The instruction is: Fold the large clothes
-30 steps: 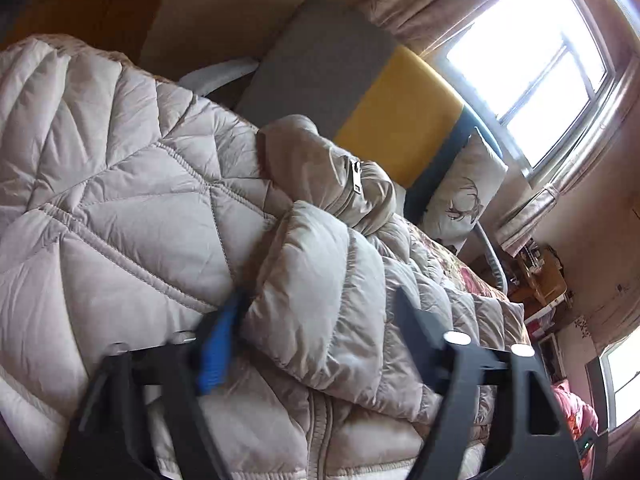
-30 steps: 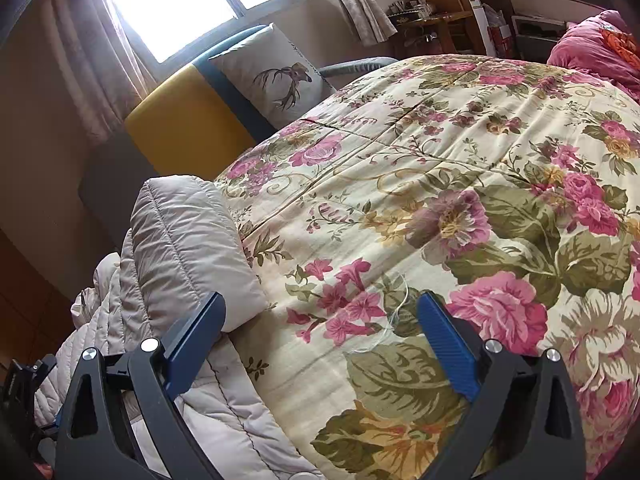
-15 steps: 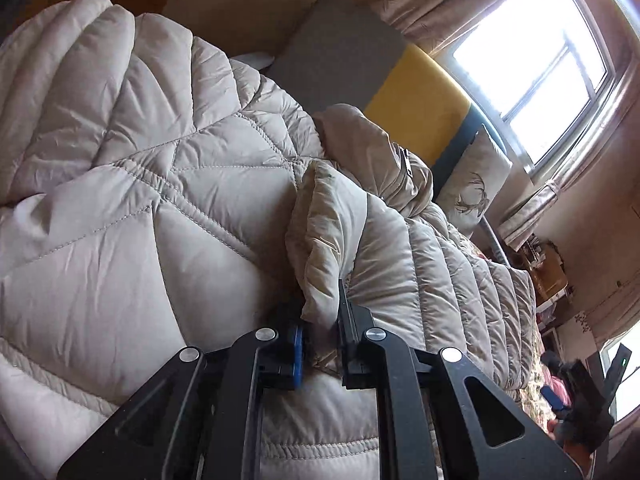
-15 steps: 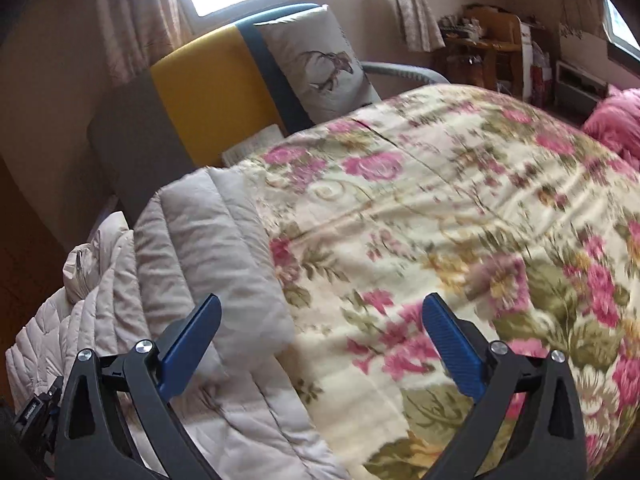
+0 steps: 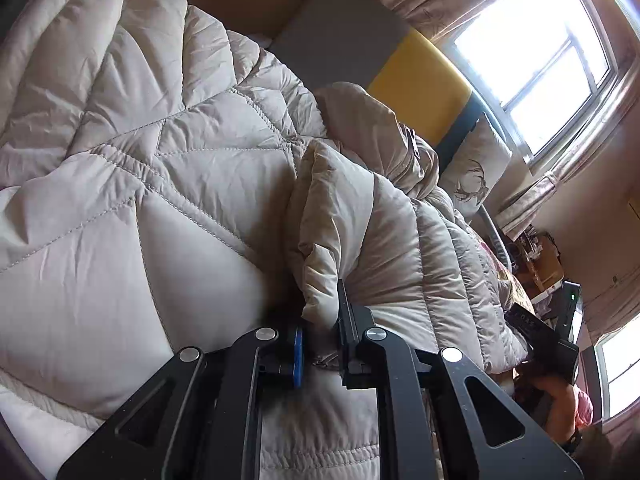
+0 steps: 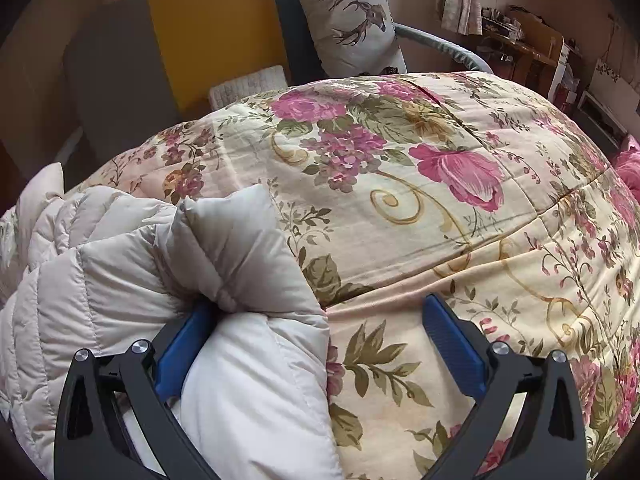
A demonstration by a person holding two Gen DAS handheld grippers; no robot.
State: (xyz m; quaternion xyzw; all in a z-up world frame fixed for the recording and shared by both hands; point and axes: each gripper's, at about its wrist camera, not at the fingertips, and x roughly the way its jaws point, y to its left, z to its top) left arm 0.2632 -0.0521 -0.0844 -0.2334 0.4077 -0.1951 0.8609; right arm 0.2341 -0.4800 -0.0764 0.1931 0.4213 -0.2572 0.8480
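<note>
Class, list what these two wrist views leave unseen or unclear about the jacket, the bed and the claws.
- Left wrist: puffer jacket fills the frame, hiding the bed; its sleeve fold conceals the left claw pads.
- Right wrist: jacket's lower part runs off the bottom edge; bulging cloth covers the right claw left fingertip.
- Desk clutter: too small.

left gripper point(image 5: 320, 336): jaws clamped tight on fabric | right gripper point(image 6: 320, 340): jaws spread wide

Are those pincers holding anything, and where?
The left gripper pinches the puffy jacket by a cuff-like fold. The right gripper is open, holding nothing.
</note>
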